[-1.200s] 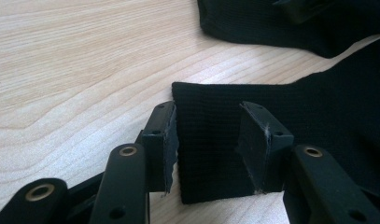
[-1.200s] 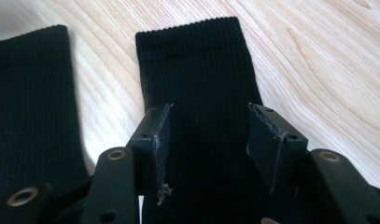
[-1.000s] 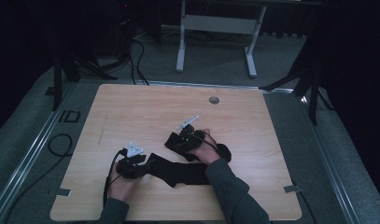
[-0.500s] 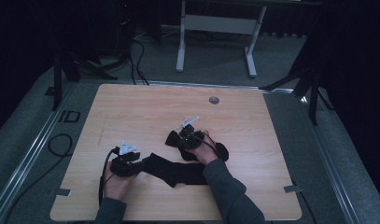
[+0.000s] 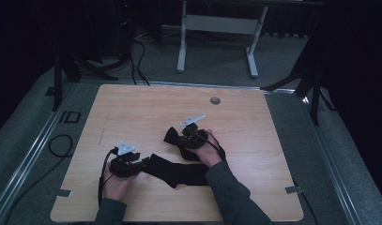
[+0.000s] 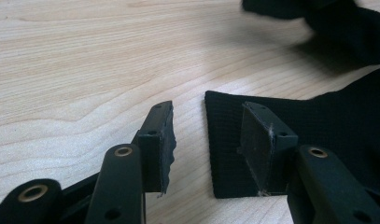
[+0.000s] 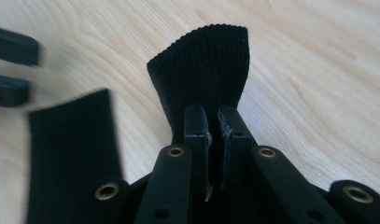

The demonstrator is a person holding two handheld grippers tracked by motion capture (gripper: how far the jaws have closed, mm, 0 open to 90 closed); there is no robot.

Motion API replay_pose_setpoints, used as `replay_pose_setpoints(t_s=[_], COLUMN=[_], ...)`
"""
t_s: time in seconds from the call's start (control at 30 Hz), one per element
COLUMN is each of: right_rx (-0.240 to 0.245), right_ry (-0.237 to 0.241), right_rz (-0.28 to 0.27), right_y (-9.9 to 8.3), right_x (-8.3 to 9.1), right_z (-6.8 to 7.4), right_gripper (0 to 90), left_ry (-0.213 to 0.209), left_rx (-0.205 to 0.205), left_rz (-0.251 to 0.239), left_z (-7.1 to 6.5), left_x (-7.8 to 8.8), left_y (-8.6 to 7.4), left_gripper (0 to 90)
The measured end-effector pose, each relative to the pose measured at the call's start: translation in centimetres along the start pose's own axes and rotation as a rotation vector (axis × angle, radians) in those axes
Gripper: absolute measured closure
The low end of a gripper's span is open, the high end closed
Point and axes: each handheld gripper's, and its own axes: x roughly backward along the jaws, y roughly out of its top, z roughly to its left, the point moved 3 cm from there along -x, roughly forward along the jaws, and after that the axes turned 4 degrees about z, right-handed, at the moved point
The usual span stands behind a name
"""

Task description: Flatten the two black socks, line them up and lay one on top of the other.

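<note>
**Right pinches 1 sock cuff; left straddles the other cuff's edge**

Nearest the person, the left hand-held gripper stands released; its far jaw rests over the ribbed cuff of the flat sock, its near jaw over bare worktop, so that cuff's edge lies between the jaws, the fabric running off toward the right hand; the left hand is nearer it. Farther on, the right hand-held gripper is clenched on the cuff of the lifted sock, having just closed; from above that sock bunches at the jaws. Count: I judge 2 black socks, though from above the dark fabric merges; 2 hand-held grippers.
</note>
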Motion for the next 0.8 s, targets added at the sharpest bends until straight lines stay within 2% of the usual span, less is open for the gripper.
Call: replay_pose_setpoints(t_s=[0.27, 0.57, 0.63, 0.73, 0.8], right_rx=[0.035, 0.02, 0.027, 0.019, 0.003], right_ry=[-0.007, 0.011, 0.0, 0.015, 0.031], right_rz=[-0.074, -0.114, -0.127, -0.122, -0.091], right_y=[1.5, 1.0, 1.1, 1.0, 0.7], right_x=[3.6, 6.3, 6.9, 7.2, 6.5], right_z=[1.5, 4.7, 5.4, 6.8, 7.8], right_gripper=[83.6, 83.5, 83.6, 83.5, 83.5], left_ry=[-0.001, -0.001, -0.001, 0.014, 0.022], left_rx=[0.0, -0.007, -0.006, -0.007, -0.004], left_rz=[0.002, 0.008, 0.015, 0.029, 0.029], left_z=[0.0, -0.1, -0.1, -0.1, 0.0], left_x=[-0.1, -0.1, -0.2, -0.3, -0.2], left_y=[0.0, 0.0, -0.1, -0.1, -0.2], left_gripper=[54.5, 55.2, 55.4, 57.8, 59.2])
